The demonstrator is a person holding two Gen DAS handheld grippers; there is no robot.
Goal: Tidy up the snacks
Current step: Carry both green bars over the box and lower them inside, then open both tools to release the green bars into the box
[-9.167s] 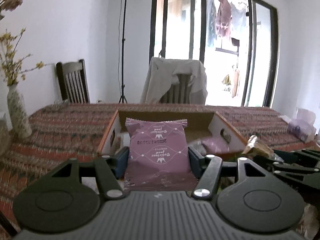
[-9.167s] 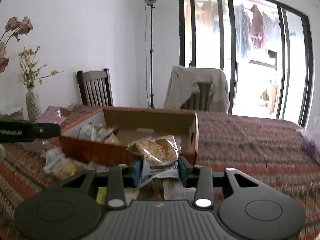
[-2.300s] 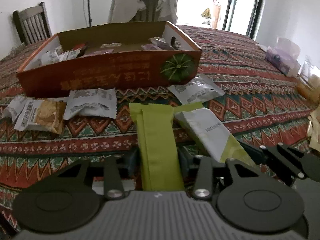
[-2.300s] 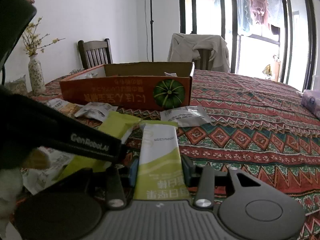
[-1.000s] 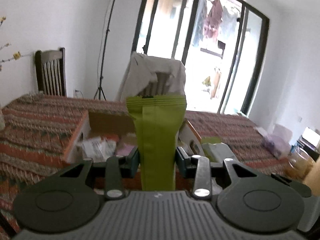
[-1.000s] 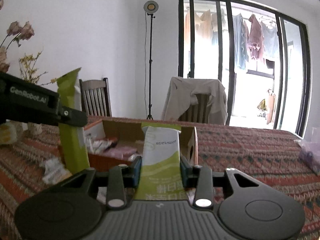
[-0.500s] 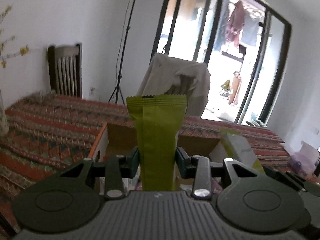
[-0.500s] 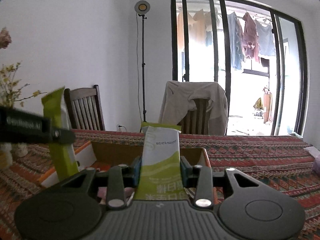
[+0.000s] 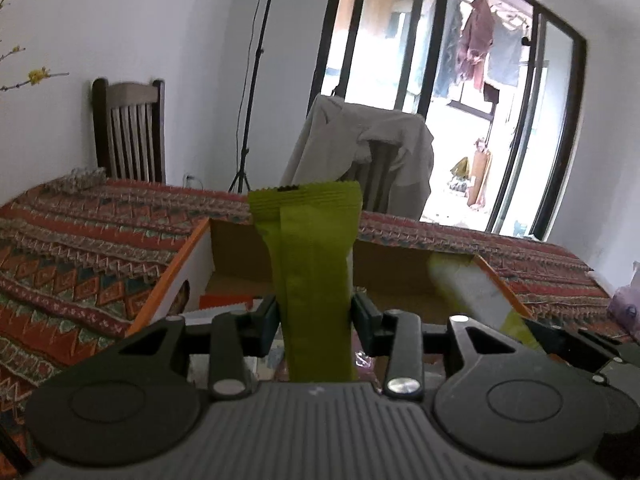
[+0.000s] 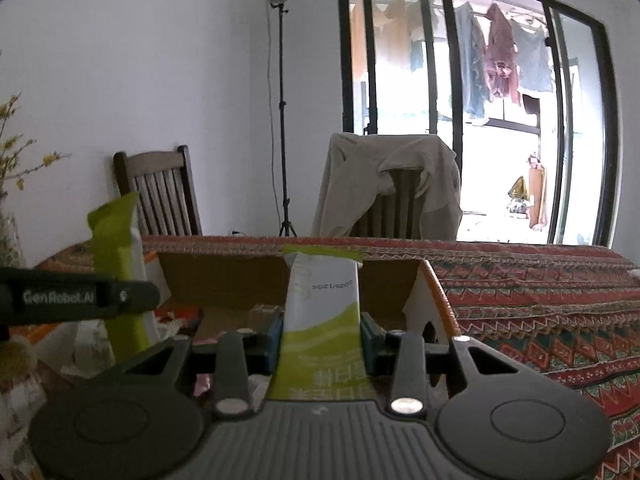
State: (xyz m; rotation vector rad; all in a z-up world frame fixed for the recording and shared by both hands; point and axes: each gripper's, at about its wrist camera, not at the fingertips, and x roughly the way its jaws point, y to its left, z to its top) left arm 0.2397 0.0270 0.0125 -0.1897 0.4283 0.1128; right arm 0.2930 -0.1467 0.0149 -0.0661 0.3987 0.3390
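My left gripper (image 9: 314, 322) is shut on a plain green snack packet (image 9: 308, 264) that stands upright between its pads, over the near part of the open cardboard box (image 9: 240, 254). My right gripper (image 10: 320, 336) is shut on a white and green snack packet (image 10: 322, 300), also upright, above the same box (image 10: 224, 280). The white and green packet shows blurred at the right of the left wrist view (image 9: 476, 292). In the right wrist view the left gripper's arm (image 10: 80, 298) crosses at the left with its green packet (image 10: 120, 264). Several snack packets lie inside the box.
The box sits on a table under a red patterned cloth (image 9: 80, 240). Behind it are a dark wooden chair (image 9: 128, 128), a chair draped with a beige jacket (image 9: 360, 152), a light stand (image 10: 280, 100) and tall windows (image 10: 460, 100). A vase with yellow flowers (image 10: 12, 208) stands at the left.
Both grippers have moved forward and lower over the box, each keeping its packet. The box's far wall now looks closer and larger in both views.
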